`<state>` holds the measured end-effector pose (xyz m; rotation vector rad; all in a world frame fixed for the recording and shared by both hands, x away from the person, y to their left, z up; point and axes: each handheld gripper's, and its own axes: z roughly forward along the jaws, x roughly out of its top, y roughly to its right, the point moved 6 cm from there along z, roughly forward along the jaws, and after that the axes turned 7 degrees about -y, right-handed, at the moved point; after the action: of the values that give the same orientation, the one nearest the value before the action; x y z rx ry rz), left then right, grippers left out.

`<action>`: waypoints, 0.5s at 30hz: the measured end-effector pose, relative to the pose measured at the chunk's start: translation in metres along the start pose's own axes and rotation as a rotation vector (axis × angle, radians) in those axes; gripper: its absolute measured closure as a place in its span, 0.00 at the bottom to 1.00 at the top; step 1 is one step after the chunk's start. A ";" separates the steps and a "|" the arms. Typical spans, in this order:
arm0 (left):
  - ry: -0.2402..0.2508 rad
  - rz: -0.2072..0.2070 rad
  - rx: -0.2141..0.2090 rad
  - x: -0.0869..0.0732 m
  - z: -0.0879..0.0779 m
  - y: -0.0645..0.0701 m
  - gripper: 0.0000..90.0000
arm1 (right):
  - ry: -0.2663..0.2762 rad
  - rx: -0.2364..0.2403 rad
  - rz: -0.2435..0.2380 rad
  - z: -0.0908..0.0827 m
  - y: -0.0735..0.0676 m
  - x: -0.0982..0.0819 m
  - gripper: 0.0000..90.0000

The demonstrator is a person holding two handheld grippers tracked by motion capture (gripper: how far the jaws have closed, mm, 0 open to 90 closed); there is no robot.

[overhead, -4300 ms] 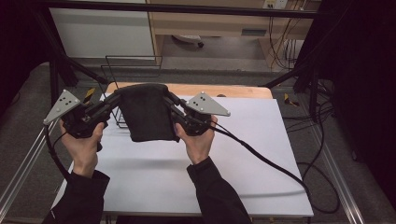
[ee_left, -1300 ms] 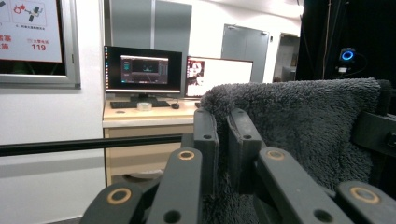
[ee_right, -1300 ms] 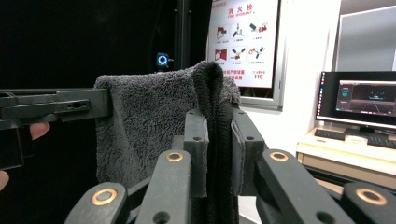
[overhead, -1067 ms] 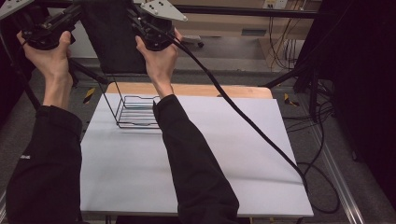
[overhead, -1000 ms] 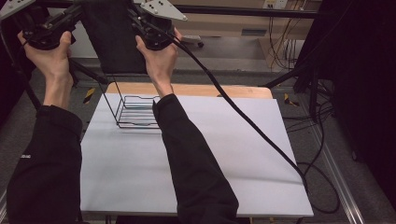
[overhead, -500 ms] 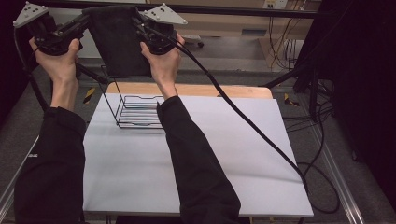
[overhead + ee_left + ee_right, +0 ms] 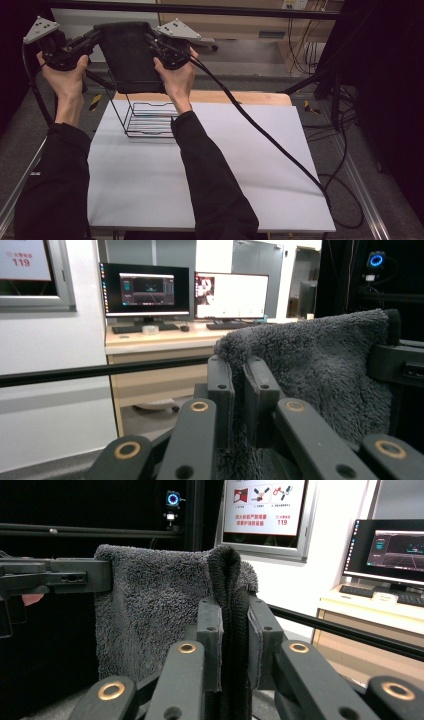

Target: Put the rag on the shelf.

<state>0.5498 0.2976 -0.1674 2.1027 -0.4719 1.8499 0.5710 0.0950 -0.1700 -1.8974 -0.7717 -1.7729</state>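
A dark grey towel (image 7: 131, 55) hangs in the air, stretched between the two claws above the far left part of the white worktop (image 7: 250, 165). The left claw (image 7: 95, 36) pinches the towel's upper left corner, and the right claw (image 7: 151, 39) pinches its upper right corner; both hands are raised well above the worktop, with the sleeved forearms coming in from the bottom of the high view. The towel's lower edge hangs just over a black wire rack (image 7: 147, 119) that stands on the worktop near its far left edge; whether the cloth touches the rack's top wire cannot be told. In the left gripper view the left claw (image 7: 239, 390) has its jaws pressed together on the fluffy cloth (image 7: 320, 380), with the other claw holding the far corner at the right edge. In the right gripper view the right claw (image 7: 234, 630) is clamped on a folded ridge of the towel (image 7: 150, 615), which spreads flat toward the other claw at the left. A black cable (image 7: 260, 135) trails from the right claw across the worktop to its right edge. Two lit monitors (image 7: 190, 290) stand on a desk (image 7: 160, 340) in the background.
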 end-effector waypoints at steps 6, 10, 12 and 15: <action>-0.002 0.009 -0.019 -0.007 -0.005 0.003 0.92 | 0.002 0.014 0.005 -0.005 -0.003 -0.009 0.88; -0.006 0.021 -0.024 -0.011 -0.008 0.006 0.92 | -0.001 0.019 0.008 -0.008 -0.003 -0.016 0.88; -0.008 0.025 -0.028 -0.014 -0.009 0.008 0.92 | -0.001 0.022 0.011 -0.009 -0.004 -0.019 0.88; -0.007 0.030 -0.034 -0.017 -0.012 0.009 0.92 | -0.001 0.021 0.005 -0.010 -0.004 -0.023 0.88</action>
<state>0.5332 0.2950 -0.1831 2.0915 -0.5355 1.8391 0.5599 0.0892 -0.1920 -1.8855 -0.7821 -1.7537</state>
